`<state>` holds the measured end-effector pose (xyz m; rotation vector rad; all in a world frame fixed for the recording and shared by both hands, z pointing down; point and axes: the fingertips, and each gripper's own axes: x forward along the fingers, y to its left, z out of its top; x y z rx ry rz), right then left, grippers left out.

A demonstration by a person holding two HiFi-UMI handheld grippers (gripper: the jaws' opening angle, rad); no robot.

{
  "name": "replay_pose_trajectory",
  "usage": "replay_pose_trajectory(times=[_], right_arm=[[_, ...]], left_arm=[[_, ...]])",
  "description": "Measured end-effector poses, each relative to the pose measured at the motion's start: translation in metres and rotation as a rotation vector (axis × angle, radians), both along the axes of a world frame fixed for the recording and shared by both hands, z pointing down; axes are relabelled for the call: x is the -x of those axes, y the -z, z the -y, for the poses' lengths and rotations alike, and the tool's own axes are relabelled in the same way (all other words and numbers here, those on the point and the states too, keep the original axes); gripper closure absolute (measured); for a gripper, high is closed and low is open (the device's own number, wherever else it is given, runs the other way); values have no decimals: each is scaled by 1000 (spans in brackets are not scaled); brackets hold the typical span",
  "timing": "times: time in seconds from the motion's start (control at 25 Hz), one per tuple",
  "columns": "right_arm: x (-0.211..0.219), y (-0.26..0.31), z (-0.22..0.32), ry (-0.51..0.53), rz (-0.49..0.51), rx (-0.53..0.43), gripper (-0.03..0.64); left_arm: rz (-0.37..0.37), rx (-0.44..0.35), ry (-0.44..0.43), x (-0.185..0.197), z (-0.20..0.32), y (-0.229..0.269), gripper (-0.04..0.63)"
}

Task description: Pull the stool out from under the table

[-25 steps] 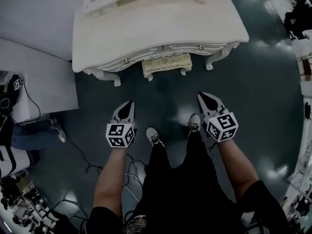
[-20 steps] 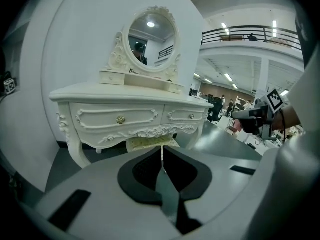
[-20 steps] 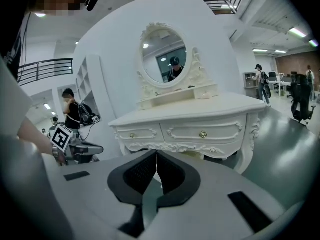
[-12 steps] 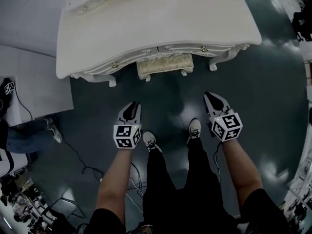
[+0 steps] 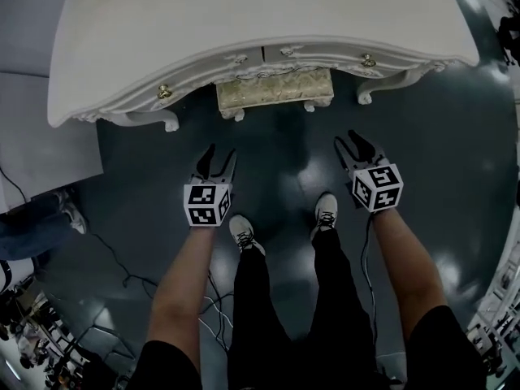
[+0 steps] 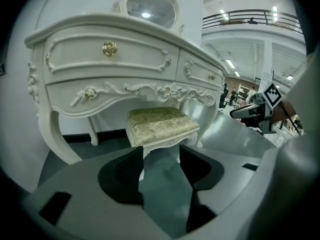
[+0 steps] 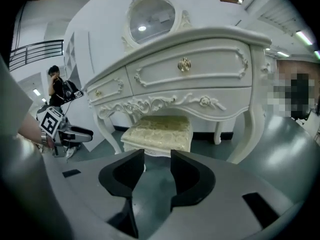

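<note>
A cream stool (image 5: 275, 90) with a pale gold patterned cushion (image 6: 160, 124) (image 7: 159, 130) stands tucked under the front of the white carved dressing table (image 5: 244, 31). My left gripper (image 5: 216, 160) hovers over the dark floor short of the stool's left side. Its jaws are opening and nothing is between them. My right gripper (image 5: 357, 145) hangs short of the stool's right side, its jaws also opening on empty air. Each gripper view looks straight at the stool between the table's curved legs.
The table has drawers with brass knobs (image 6: 109, 48) (image 7: 184, 64) and an oval mirror (image 7: 152, 18). The person's shoes (image 5: 243, 234) stand on the glossy dark floor (image 5: 439, 136). Cables (image 5: 134, 279) trail at lower left. A grey platform (image 5: 41, 128) lies to the left.
The person has stepped closer to the table, so table and stool sit nearer and larger. Both grippers have gone from shut to open.
</note>
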<state>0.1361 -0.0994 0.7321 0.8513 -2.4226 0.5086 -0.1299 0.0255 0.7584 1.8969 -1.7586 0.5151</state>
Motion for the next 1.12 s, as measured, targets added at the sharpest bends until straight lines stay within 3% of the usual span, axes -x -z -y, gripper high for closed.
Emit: replay_pose_trajectory(times=[0.08, 0.28, 0.48, 0.64, 0.96, 1.12], right_arm=[[2, -30, 14, 5, -25, 3, 434], [5, -104, 58, -6, -98, -10, 413], [13, -165, 97, -5, -137, -10, 375], [21, -196, 111, 37, -179, -24, 348], [33, -228, 122, 95, -246, -39, 331], [41, -234, 131, 91, -242, -34, 330]], left_arm=[[2, 17, 0, 5, 6, -28, 351], [12, 39, -4, 20, 30, -94, 344], [16, 42, 59, 48, 63, -146, 323], [37, 40, 57, 61, 78, -172, 288], [59, 38, 2, 61, 97, -201, 287], [110, 26, -43, 63, 118, -205, 287]])
